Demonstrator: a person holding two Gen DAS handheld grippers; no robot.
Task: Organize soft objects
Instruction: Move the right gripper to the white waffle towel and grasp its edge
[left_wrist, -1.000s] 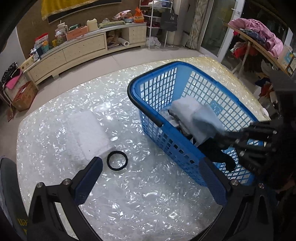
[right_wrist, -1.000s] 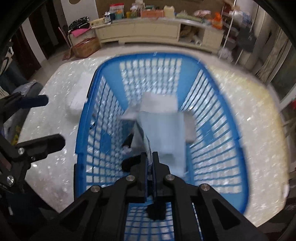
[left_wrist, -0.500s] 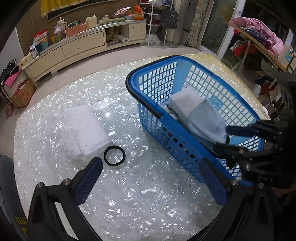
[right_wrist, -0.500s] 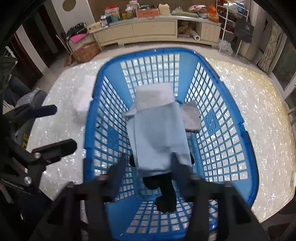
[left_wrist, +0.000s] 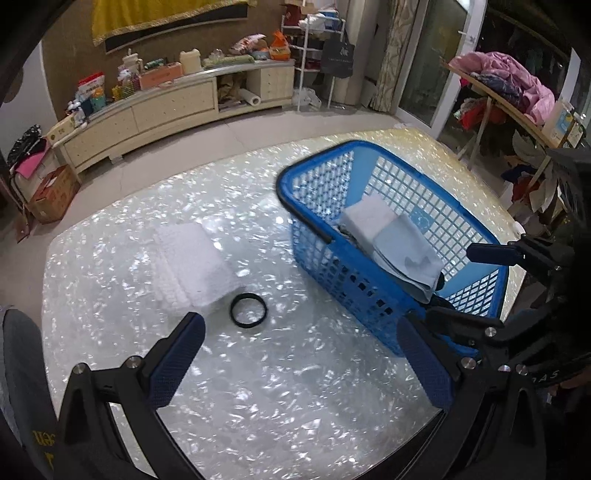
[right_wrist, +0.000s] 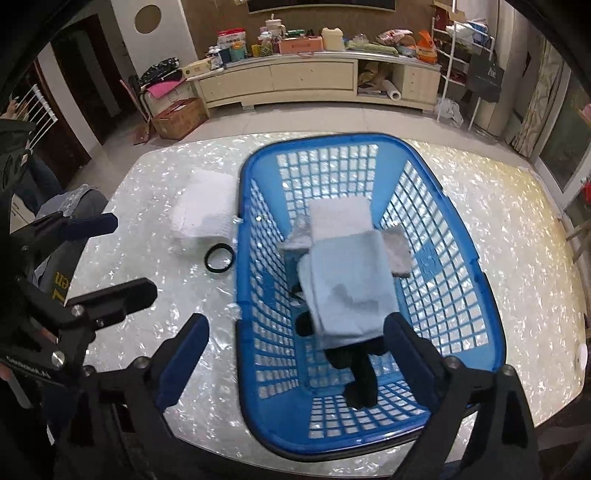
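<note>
Released light-blue towel (right_wrist: 347, 288) — (black garment (right_wrist: 360, 373) half-hidden)

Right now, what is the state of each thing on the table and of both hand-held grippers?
Left hand-held gripper: open, empty.
Right hand-held gripper: open, empty.
Blue basket: upright, holds folded cloths.
Light blue cloth: folded, on top.
White towel: folded, outside the basket.
Black ring: lying flat beside the towel.

From my right wrist view, the right gripper (right_wrist: 295, 345) hangs wide apart over the blue basket (right_wrist: 491, 332), where a light blue towel (right_wrist: 349, 284) tops folded cloths, a white towel (right_wrist: 205, 210) beside it.
</note>
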